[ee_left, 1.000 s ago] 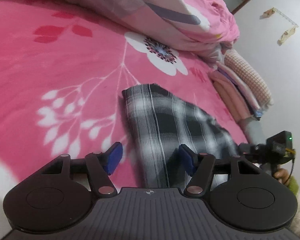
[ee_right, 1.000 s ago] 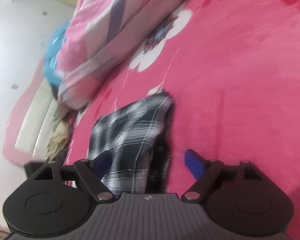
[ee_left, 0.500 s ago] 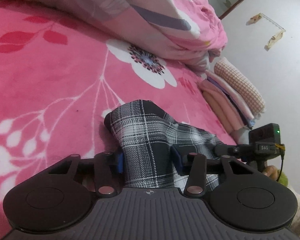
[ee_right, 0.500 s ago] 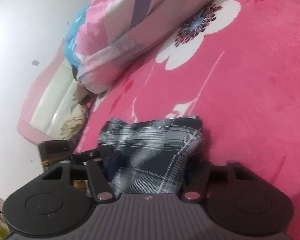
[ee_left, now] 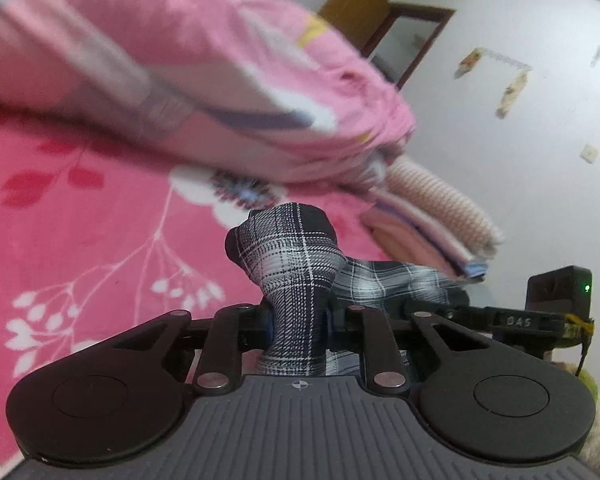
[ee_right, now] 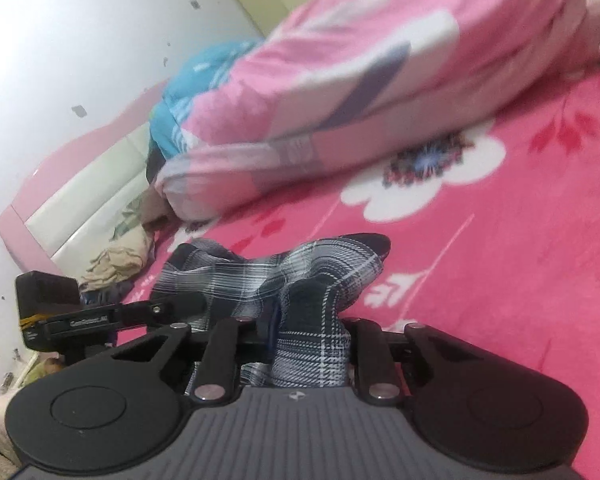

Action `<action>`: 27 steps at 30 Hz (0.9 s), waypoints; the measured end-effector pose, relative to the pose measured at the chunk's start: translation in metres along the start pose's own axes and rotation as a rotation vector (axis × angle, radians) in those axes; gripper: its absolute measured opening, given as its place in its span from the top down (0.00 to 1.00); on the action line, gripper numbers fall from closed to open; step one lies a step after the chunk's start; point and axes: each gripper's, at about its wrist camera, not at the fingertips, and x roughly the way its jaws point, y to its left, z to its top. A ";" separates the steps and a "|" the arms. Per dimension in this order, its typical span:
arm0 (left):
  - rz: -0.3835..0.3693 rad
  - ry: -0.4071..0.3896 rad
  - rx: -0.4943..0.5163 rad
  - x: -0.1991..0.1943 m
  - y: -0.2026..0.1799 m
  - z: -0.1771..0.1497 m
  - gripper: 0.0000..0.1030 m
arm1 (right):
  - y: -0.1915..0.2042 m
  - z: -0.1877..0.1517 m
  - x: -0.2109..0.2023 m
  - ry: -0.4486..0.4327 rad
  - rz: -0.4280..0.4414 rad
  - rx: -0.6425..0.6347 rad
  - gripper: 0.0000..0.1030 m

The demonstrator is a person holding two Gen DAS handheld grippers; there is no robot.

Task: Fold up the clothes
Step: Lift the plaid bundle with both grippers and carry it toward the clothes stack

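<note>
Plaid garment [ee_left: 300, 264], pinched by left gripper [ee_left: 298, 322] and right gripper [ee_right: 308, 338], jaws just closed, bunches above pink floral bedspread [ee_left: 80, 240].

The only lettering stands on the right gripper [ee_left: 452, 312]'s dark side bar, beside the plaid cloth [ee_left: 296, 264]; it looks like "DAS".

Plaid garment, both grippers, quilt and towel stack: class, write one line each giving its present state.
Plaid garment: bunched, pinched at two places.
Left gripper: jaws just closed, shut on the garment.
Right gripper: jaws just closed, shut on the garment.
Pink quilt: heaped on the bed.
Towel stack: folded, piled.
</note>
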 end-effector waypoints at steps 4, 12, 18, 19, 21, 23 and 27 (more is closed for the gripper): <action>-0.044 -0.052 0.071 -0.020 -0.033 0.003 0.82 | 0.023 -0.012 -0.030 -0.100 -0.026 -0.024 0.84; -0.160 -0.133 0.213 -0.055 -0.100 0.002 0.83 | 0.073 -0.047 -0.105 -0.334 -0.122 -0.130 0.86; -0.286 -0.131 0.243 -0.053 -0.136 0.013 0.83 | 0.086 -0.057 -0.152 -0.462 -0.184 -0.143 0.87; -0.307 -0.131 0.253 -0.050 -0.142 0.014 0.83 | 0.087 -0.056 -0.161 -0.481 -0.198 -0.145 0.87; -0.350 -0.126 0.271 -0.040 -0.155 0.019 0.83 | 0.088 -0.054 -0.178 -0.517 -0.232 -0.162 0.87; -0.396 -0.111 0.282 -0.026 -0.169 0.025 0.83 | 0.090 -0.051 -0.195 -0.548 -0.271 -0.189 0.87; -0.473 -0.079 0.291 0.009 -0.202 0.036 0.83 | 0.085 -0.043 -0.232 -0.601 -0.357 -0.241 0.87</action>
